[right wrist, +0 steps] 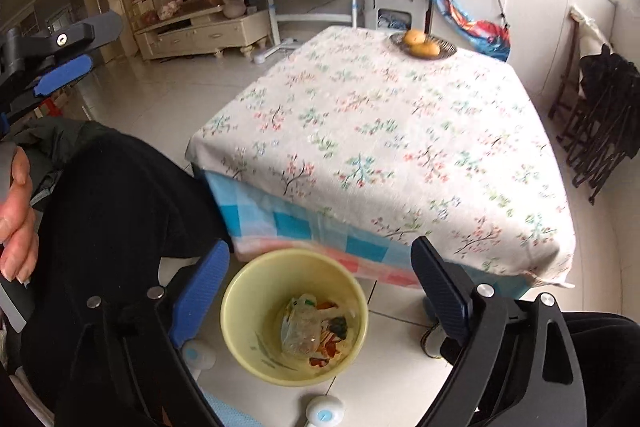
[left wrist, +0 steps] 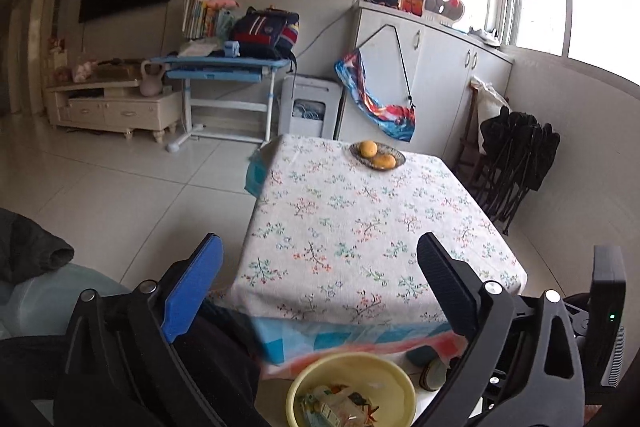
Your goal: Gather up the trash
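Blue and black fingers of our right gripper [right wrist: 320, 291] stand wide, holding nothing, above the yellow bin [right wrist: 256, 311] with trash [right wrist: 316, 327] on the floor. Our left gripper [left wrist: 320, 287], equally wide and empty, shows only the bin's top; the right view alone shows a hand [right wrist: 16, 215].

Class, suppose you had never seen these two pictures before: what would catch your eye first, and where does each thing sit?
The table with the floral cloth fills the middle, bare except for a dish of yellow fruit at its far edge. On the floor in front stands a yellow bin holding crumpled wrappers. The right gripper hangs open above it.
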Available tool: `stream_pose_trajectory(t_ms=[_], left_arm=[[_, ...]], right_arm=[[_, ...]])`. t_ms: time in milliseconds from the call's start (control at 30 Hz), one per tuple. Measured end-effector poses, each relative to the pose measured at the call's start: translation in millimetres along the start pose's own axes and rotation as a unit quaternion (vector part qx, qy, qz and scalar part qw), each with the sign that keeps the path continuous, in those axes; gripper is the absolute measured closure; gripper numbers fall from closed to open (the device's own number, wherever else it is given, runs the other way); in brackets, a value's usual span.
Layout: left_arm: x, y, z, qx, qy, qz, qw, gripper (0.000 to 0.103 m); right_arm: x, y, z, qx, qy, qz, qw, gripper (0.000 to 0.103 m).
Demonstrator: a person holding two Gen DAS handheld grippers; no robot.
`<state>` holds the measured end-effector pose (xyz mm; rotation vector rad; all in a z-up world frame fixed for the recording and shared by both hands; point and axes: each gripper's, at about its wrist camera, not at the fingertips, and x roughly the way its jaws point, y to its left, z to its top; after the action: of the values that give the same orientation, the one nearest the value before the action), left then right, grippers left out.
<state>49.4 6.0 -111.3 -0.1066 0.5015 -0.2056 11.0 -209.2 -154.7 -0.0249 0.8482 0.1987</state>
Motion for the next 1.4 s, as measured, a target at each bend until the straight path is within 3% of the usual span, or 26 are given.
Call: stream_pose_trajectory(t_ms=[267,600,1067,1400], left_arm=[[-18.6,-15.3,15.1,0.017,-0.013,-0.003,0.9998,0.007],[-35.2,-34.8,27.1,0.045,-0.026,0.005,0.9986,0.007],[-59.4,-69.3,46.4,0.083,-0.049,0.002,0.9953,0.007],[-69.9,-82.8,55.4,0.096,-0.057,0.022,0.9935,0.007]], right_arm=[[-43.1,0.0,27.6,0.005,-0.087,-0.069,0.994,0.008],[-75.1,-9.0,40.4,0.046,-0.144,-0.122,0.981,0.007],[-116.3,-16.2,52.4,0.076,-0.201,-0.136,0.967,0.007],[-124.9,-13.0,57.3,0.079,-0.218,-0.136,0.963,0.007]])
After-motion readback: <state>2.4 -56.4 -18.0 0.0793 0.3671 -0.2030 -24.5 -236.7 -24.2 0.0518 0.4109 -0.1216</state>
